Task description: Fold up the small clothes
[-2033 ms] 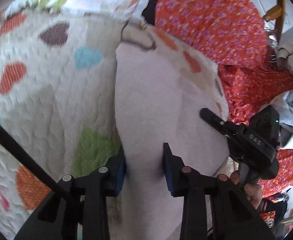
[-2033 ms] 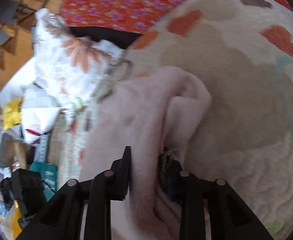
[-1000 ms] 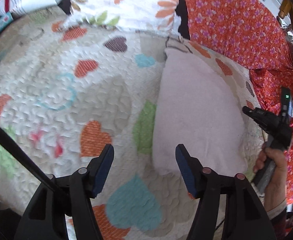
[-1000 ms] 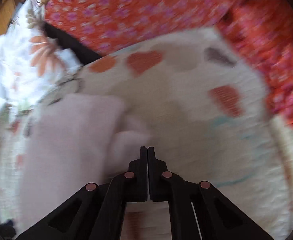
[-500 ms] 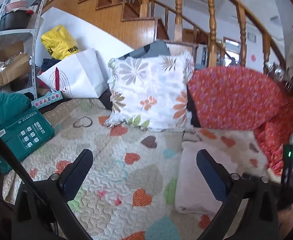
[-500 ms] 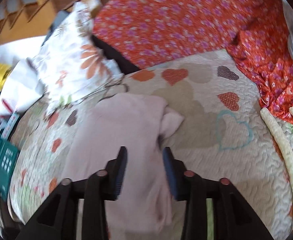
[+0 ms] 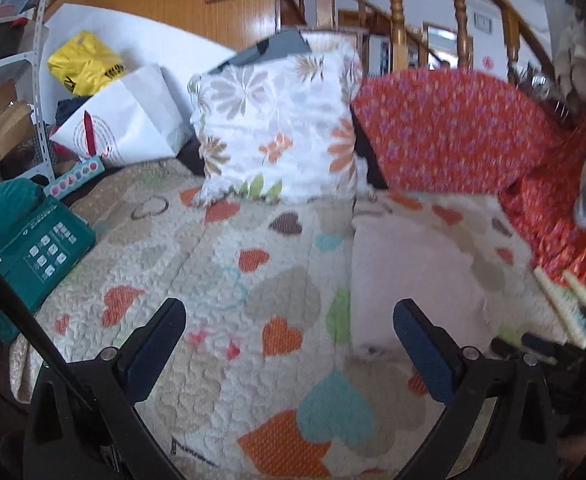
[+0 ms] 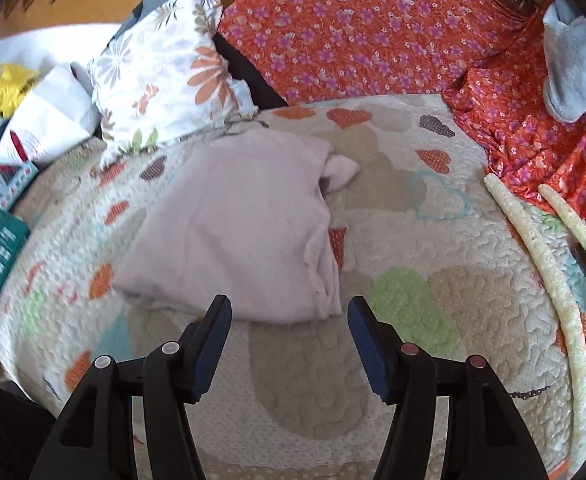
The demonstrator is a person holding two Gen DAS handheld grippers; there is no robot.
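Note:
A pale pink garment lies folded on the heart-patterned quilt; it also shows in the left wrist view, right of centre. My right gripper is open and empty, just short of the garment's near edge. My left gripper is wide open and empty, raised above the quilt, left of the garment. The right gripper's body shows at the lower right of the left wrist view.
A floral pillow and a red flowered cushion stand at the back. A teal box, a white bag and a yellow bag sit at left. Grey clothes lie at the right. A wooden staircase rises behind.
Both grippers have let go of the pink garment, opened and pulled back and up. The garment now lies folded on the quilt.

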